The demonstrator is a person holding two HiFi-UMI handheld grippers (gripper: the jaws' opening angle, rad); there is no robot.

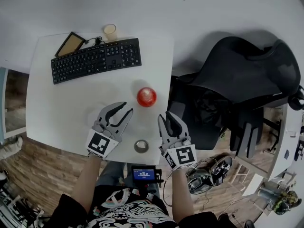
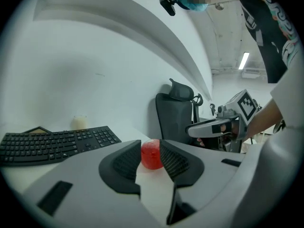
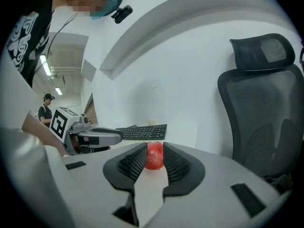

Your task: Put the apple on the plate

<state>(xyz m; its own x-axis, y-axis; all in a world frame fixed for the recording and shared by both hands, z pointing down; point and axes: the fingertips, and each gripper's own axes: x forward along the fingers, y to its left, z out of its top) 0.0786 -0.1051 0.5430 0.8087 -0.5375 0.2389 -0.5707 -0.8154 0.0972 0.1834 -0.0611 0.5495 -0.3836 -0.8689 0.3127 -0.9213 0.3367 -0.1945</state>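
Observation:
The red apple [image 1: 146, 97] sits on the white table [image 1: 57, 108], near its right edge. My left gripper [image 1: 127, 108] hovers just below and to the left of it, my right gripper [image 1: 165, 114] just below and to the right, past the table's edge. Both point toward the apple without touching it. In the left gripper view the apple [image 2: 152, 154] shows beyond the narrow gap of the left gripper [image 2: 151, 148], with nothing between the pads. The right gripper view shows the same: the apple [image 3: 154, 156] lies ahead of the slightly parted right gripper [image 3: 154, 151]. No plate shows in any view.
A black keyboard [image 1: 96, 60], a small cup [image 1: 110, 31] and a dark-framed tablet [image 1: 70, 43] lie at the table's far side. A tape roll [image 1: 141, 146] rests at the near edge. A black office chair [image 1: 237, 84] stands right of the table.

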